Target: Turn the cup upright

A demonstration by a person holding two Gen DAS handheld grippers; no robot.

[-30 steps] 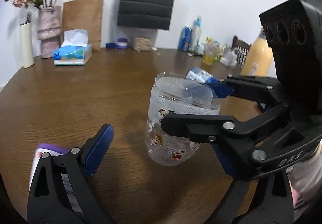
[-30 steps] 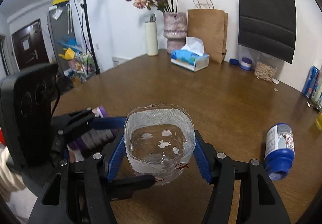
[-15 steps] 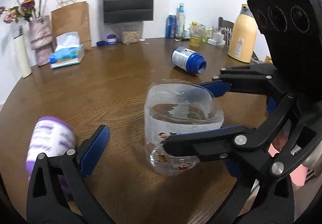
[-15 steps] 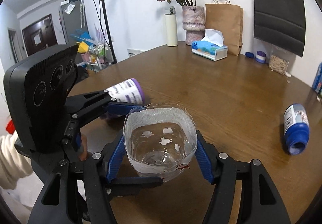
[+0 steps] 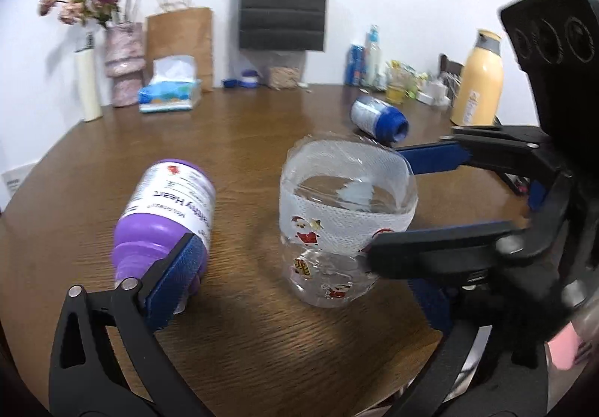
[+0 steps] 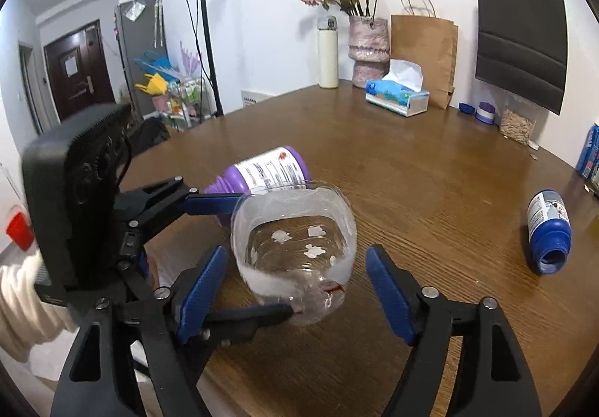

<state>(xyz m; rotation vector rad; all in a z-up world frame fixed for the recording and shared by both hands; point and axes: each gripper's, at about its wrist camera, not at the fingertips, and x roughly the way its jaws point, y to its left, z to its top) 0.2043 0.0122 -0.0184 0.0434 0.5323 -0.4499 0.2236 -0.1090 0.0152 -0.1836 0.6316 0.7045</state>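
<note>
The clear plastic cup (image 5: 337,226) with a white band and small stickers stands upright on the wooden table (image 5: 262,125), its mouth up. It also shows in the right wrist view (image 6: 295,248). My right gripper (image 6: 299,289) is open, its blue pads on either side of the cup with a gap on both sides. My left gripper (image 5: 299,274) is open too, with the cup between its fingers; only its left pad (image 5: 174,282) shows.
A purple bottle (image 5: 168,215) lies on its side left of the cup, against my left pad. A blue bottle (image 6: 548,230) lies farther right. A tissue box (image 6: 398,99), vase (image 6: 368,46), paper bags and a yellow flask (image 5: 477,80) line the table's back.
My right gripper has opened and let go of the cup, which now stands on the table. The left gripper has shifted, and the purple bottle now lies against its left pad.
</note>
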